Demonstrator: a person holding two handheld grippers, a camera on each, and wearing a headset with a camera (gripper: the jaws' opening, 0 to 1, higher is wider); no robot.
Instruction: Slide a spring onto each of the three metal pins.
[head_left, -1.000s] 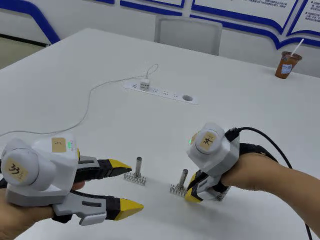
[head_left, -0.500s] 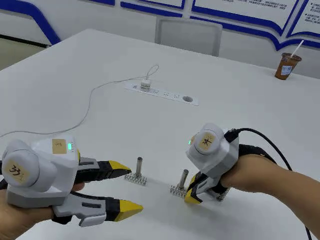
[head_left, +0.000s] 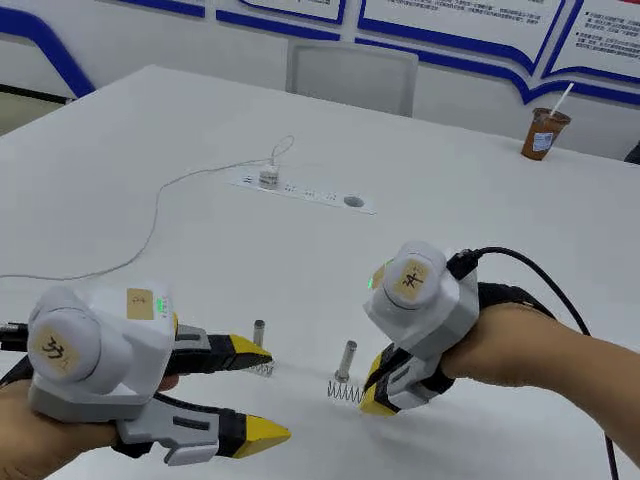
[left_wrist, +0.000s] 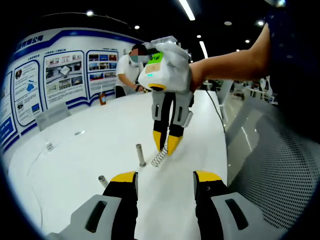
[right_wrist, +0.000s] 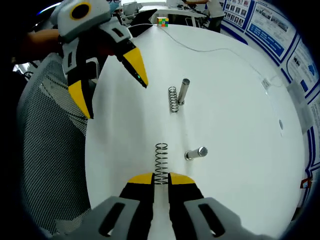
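Two short metal pins stand on the white table (head_left: 450, 230): one (head_left: 259, 333) by my left gripper, the other (head_left: 347, 360) by my right. My right gripper (head_left: 375, 396) points down, shut on the end of a small spring (head_left: 344, 390) that lies on the table beside the right pin. In the right gripper view the spring (right_wrist: 161, 159) sticks out from between the near-closed jaws (right_wrist: 161, 179), next to a pin (right_wrist: 196, 153). A second spring (right_wrist: 173, 99) lies against the far pin (right_wrist: 184, 91). My left gripper (head_left: 255, 390) is open and holds nothing, its upper tip close to the left pin.
A white power strip (head_left: 300, 188) with a plugged-in cable (head_left: 150, 225) lies mid-table. A drink cup (head_left: 541, 133) stands far right and a chair (head_left: 350, 75) sits behind the table. A mesh chair (left_wrist: 270, 165) is close on the near side.
The head camera has shifted. My right gripper has drawn the spring slightly away from the right pin's base. My left gripper has edged nearer the left pin.
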